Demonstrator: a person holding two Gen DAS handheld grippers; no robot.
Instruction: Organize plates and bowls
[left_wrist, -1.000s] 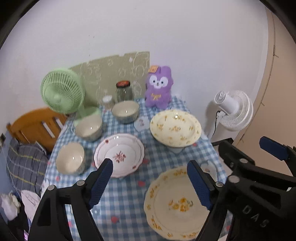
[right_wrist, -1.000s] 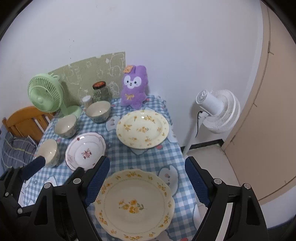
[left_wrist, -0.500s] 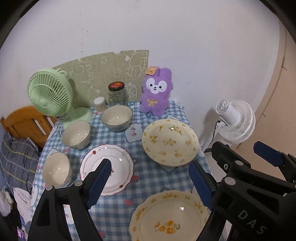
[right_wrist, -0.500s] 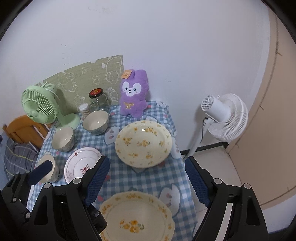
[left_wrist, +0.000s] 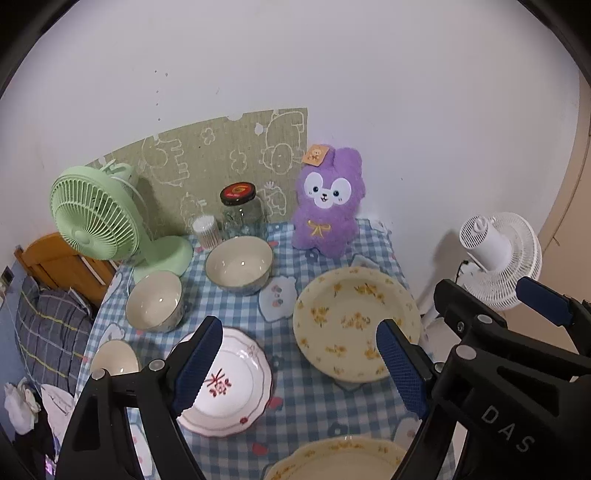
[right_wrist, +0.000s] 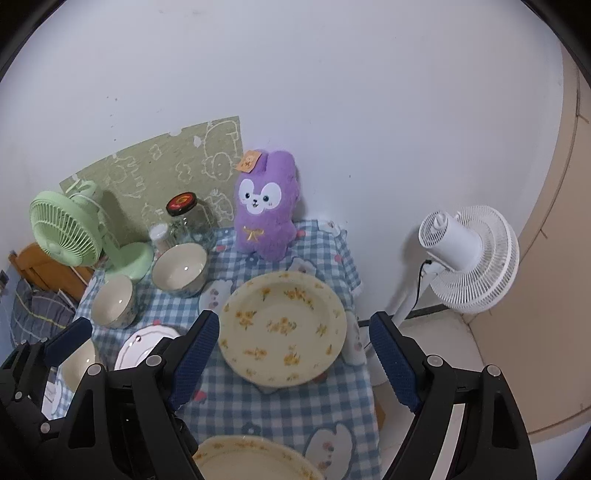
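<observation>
On the blue checked tablecloth (left_wrist: 314, 402), a cream plate with yellow flowers (left_wrist: 354, 325) (right_wrist: 282, 328) lies at the right. A second one (left_wrist: 340, 458) (right_wrist: 251, 458) is cut off by the bottom edge. A white plate with a red flower (left_wrist: 229, 387) (right_wrist: 144, 345) lies at the left. Three bowls (left_wrist: 240, 264) (left_wrist: 155, 306) (left_wrist: 112, 358) run along the left side. My left gripper (left_wrist: 298, 328) hangs open above the table, between the white plate and the far cream plate, holding nothing. My right gripper (right_wrist: 294, 319) is open and holds nothing, above the far cream plate.
Along the wall stand a green table fan (left_wrist: 96, 218), a glass jar with a black lid (left_wrist: 242, 214), a small white container (left_wrist: 205, 230) and a purple plush rabbit (left_wrist: 328, 201). A white floor fan (right_wrist: 469, 258) stands right of the table. A wooden chair (left_wrist: 55, 266) is at the left.
Both grippers have moved forward over the table toward the wall. The near cream plate has slid to the bottom edge and the far plate and bowls look larger. Both grippers stay open.
</observation>
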